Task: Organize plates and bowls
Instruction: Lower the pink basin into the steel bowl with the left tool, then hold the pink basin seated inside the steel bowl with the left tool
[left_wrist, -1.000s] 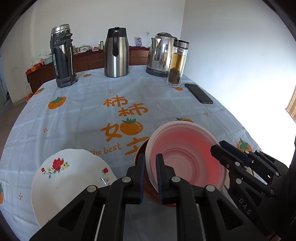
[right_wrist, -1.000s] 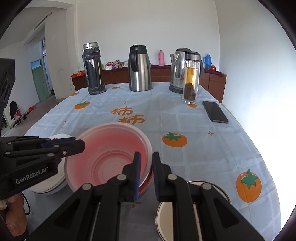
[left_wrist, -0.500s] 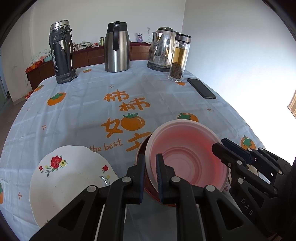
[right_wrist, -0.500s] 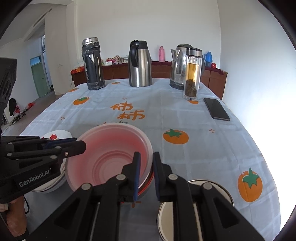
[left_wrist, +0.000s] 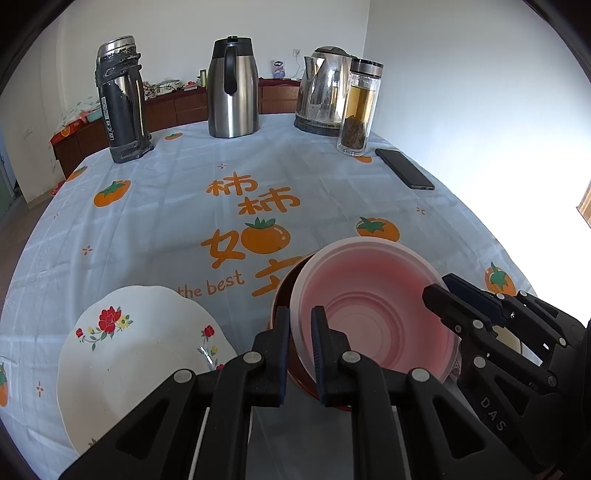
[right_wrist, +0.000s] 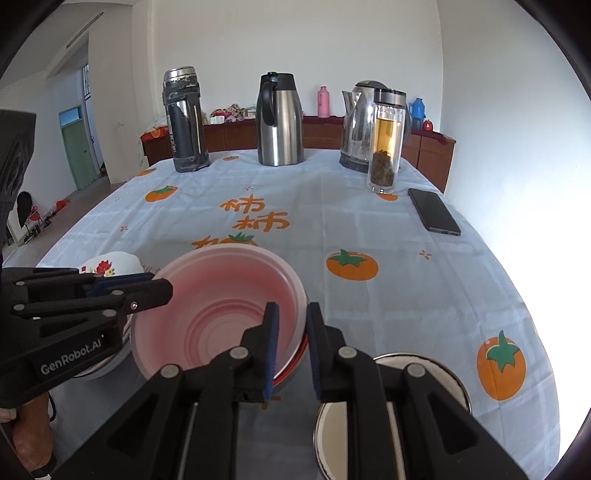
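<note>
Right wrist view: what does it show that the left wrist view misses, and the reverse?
Only the right wrist view shows the metal-rimmed dish at the near edge, the green door and the pink flask on the sideboard. Only the left wrist view shows the floral plate nearly whole. Both share the pink bowl, each set of tongs astride its rim, the phone, tea bottle and kettle.

Both cameras ride close behind their tongs, tilted down across the worktop (left_wrist: 155, 206) toward the far wall; each sees the pink bowl (left_wrist: 373, 306) and the other's tongs.
</note>
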